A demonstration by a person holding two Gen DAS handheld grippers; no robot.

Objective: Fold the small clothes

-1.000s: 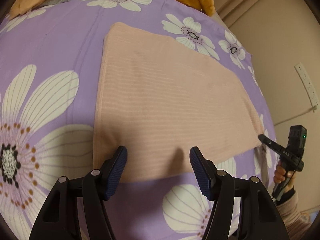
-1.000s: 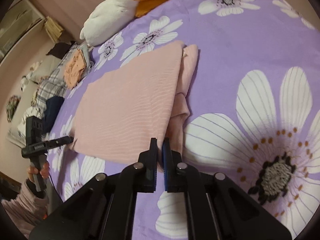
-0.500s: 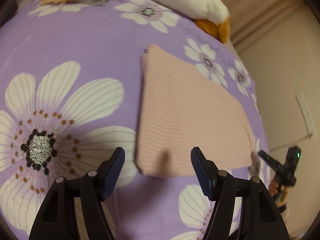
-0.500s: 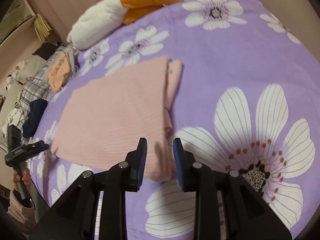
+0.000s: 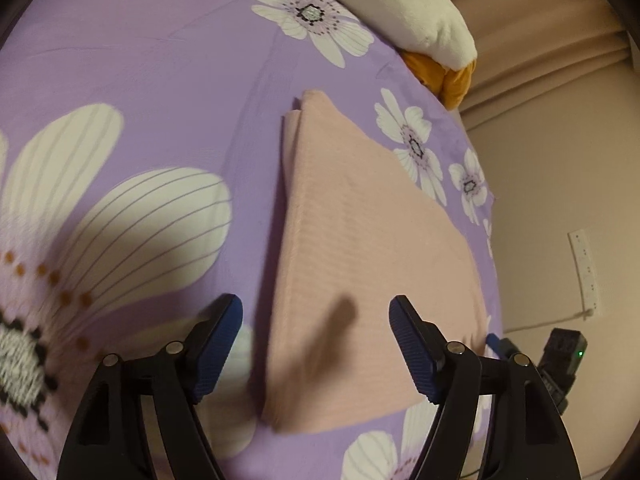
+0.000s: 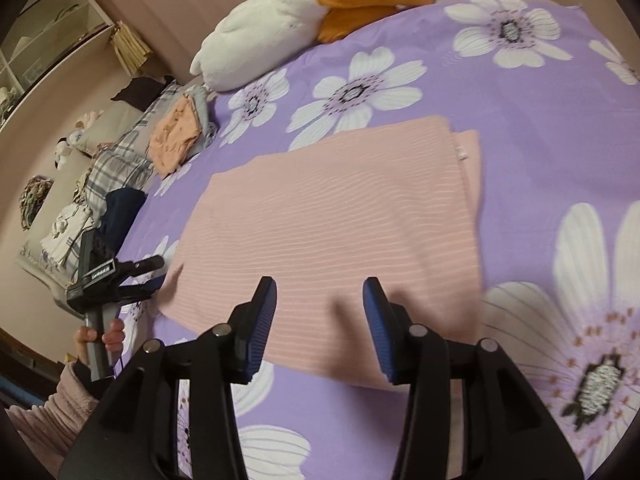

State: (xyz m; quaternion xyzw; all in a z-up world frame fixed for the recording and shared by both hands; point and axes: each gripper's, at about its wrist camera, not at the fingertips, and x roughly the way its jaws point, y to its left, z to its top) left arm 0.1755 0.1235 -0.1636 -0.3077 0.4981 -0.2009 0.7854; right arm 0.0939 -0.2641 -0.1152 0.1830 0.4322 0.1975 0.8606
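Right tongs (image 6: 320, 320) now stand spread and empty over the near edge of the pink garment (image 6: 332, 220); a second ago they were clenched at that edge, half a second ago just parting. So the fold has been let go.

Garment lies flat on the purple flowered bedspread (image 6: 540, 92), doubled over, an under layer peeking out along its right side.

Left tongs (image 5: 312, 340) released as before, holding nothing, but shifted: they now straddle the garment's left near corner instead of its middle.

The right tongs' body (image 5: 560, 360) shows just past the garment's right corner.

Judgement: one fold finished; both tongs seem to be lining up for the next fold across the garment.

White plush toy (image 6: 272, 28) lies beyond the garment's far edge.
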